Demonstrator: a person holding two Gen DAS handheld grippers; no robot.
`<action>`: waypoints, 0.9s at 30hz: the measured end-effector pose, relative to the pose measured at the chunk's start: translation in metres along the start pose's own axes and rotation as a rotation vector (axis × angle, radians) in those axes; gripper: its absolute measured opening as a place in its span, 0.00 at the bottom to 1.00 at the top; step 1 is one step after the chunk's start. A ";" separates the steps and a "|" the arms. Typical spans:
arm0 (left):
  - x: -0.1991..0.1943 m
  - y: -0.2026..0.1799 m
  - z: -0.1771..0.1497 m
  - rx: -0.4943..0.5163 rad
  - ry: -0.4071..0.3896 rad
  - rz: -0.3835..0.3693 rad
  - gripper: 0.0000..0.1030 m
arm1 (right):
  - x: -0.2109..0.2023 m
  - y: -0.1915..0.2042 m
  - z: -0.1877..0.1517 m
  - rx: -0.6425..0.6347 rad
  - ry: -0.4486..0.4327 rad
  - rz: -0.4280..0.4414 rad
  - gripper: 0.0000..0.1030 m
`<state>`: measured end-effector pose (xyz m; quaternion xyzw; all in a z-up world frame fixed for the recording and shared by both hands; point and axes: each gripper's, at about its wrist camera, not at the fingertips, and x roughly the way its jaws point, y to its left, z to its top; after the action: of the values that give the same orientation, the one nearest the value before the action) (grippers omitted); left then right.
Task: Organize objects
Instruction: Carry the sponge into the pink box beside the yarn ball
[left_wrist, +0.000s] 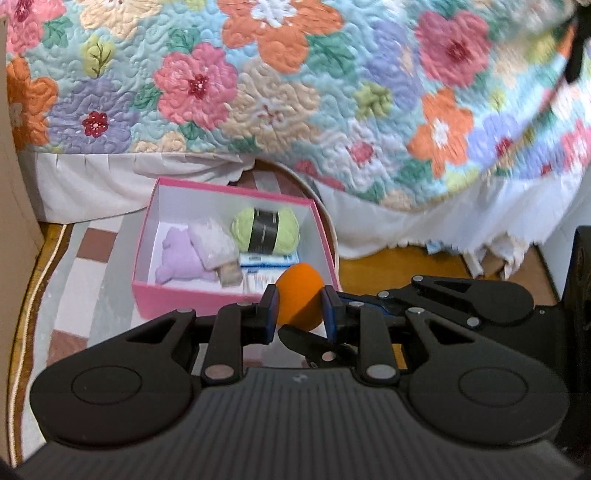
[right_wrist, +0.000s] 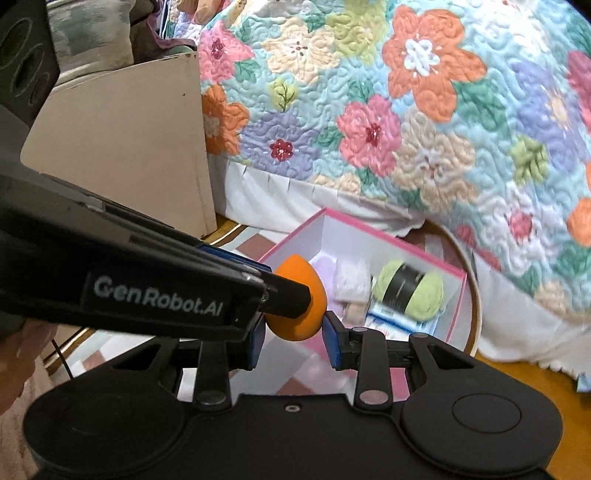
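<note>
We hold an orange egg-shaped sponge between both tongs at once. The left gripper has its blue pads narrowed against the sponge's sides, and the right gripper meets the same sponge from the other side. In the right wrist view, its right pad touches the sponge's lower edge, while its left pad sits half hidden behind the left gripper's black finger, which crosses in front of it.

Just beyond our fingertips, lower down, lies an open pink box on a patterned rug. Inside the box, farthest from us, sits a light green yarn ball with a black band. To its left lie a lilac soft piece and a pale fluffy bundle. A blue and white packet lies nearest the sponge.

Behind the box hangs a flowered quilt over a white bed skirt. A beige panel stands far left of the right gripper.
</note>
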<state>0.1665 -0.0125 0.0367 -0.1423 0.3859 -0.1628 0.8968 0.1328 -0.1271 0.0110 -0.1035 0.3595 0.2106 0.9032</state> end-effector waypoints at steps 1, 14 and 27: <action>0.008 0.004 0.005 -0.010 -0.005 -0.005 0.23 | 0.004 -0.003 0.005 -0.016 0.004 -0.011 0.38; 0.133 0.055 0.020 -0.096 0.072 -0.071 0.22 | 0.107 -0.086 0.017 0.125 0.182 0.047 0.37; 0.230 0.102 0.024 -0.198 0.134 -0.142 0.21 | 0.197 -0.128 0.014 0.033 0.297 0.005 0.37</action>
<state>0.3527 -0.0091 -0.1350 -0.2457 0.4482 -0.1962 0.8368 0.3285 -0.1757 -0.1106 -0.1177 0.4928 0.1893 0.8411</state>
